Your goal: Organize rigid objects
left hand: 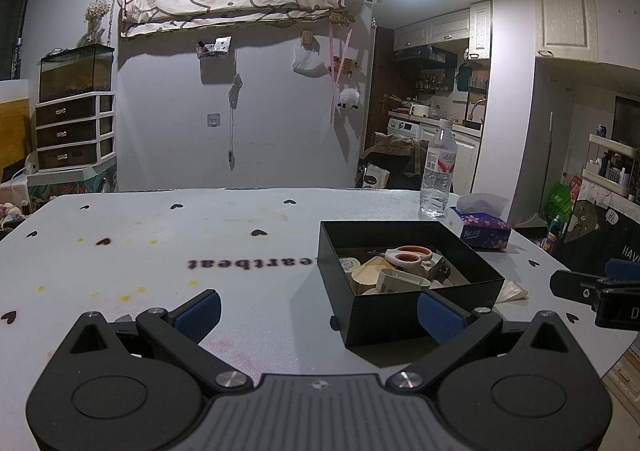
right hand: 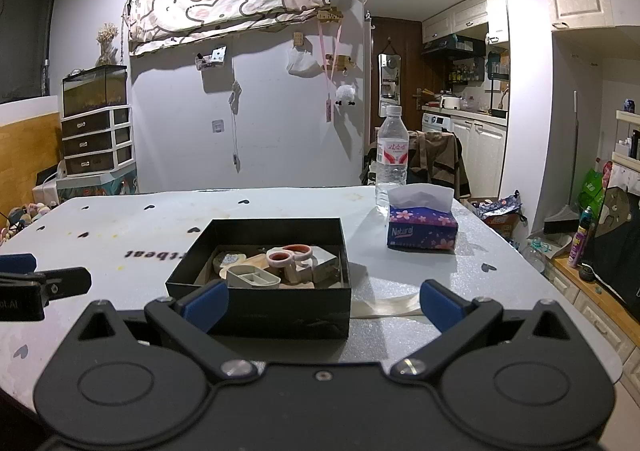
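"Natural" on the tissue box (right hand: 422, 229); "heartbeat", partly hidden, upside down on the tablecloth (left hand: 248, 263).

left gripper (left hand: 318, 313): jaws spread wide, blue pads (left hand: 199, 313) apart, holding nothing, level and low
right gripper (right hand: 322, 309): jaws spread wide, holding nothing, level, beside the left one

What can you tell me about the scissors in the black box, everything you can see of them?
The scissors have pale pink-white handles with coral-orange lining inside the two finger loops, plastic by the look. They lie flat on top of wooden blocks and a beige divided tray inside the black box, towards its far right side. The loops show plainly; the blades are mostly hidden among the other items. Neither claw touches them.
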Demonstrator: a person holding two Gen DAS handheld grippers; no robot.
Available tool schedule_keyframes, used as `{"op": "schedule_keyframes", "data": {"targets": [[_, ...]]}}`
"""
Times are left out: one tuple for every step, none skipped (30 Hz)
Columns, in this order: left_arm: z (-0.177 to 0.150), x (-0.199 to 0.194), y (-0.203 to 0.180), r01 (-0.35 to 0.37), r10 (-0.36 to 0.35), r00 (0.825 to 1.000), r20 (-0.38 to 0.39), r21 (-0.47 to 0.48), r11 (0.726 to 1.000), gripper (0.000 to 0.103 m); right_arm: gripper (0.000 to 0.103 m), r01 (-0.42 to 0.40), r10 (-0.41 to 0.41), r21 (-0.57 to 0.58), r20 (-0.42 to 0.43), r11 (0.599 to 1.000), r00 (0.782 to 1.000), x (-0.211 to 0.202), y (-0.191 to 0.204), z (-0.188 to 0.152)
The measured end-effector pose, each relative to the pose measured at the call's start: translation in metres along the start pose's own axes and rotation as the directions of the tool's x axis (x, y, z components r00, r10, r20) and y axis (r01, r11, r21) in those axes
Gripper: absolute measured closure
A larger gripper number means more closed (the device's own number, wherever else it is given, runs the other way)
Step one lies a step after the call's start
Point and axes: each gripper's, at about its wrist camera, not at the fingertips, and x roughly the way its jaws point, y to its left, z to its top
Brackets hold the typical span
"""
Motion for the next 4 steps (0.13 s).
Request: {"op": "schedule_keyframes", "data": {"targets": [[0.0001, 0.0001, -0.0001, -0.001, 0.001, 1.000, -0.001, 0.000, 1.000, 0.000, 0.000, 0.000, 0.000, 0.000, 0.000, 1.000, 1.000, 0.0001, 0.0001, -0.0003], [-0.0004, 0.0002, 0.0001, -0.001, 0.001, 1.000, -0.002, -0.001, 1.000, 0.000, 0.000, 0.000, 0.000, -0.001, 0.000, 1.000, 1.000, 0.0002, 0.0002, -0.0003], [-0.0013, -0.0001, 0.0001, -0.002, 0.002, 1.000, -0.003, -0.002, 1.000, 0.000, 0.000, 0.000, 0.000, -0.001, 0.000, 1.000, 1.000, 0.0001, 0.0002, -0.0002], [-0.0024, -0.0002, -0.0002, -0.003, 0.003, 1.000, -0.003, -0.002, 1.000, 0.000, 0.000, 0.000, 0.000, -0.001, 0.000, 1.000, 1.000, 0.0001, 0.0002, -0.0002]]}}
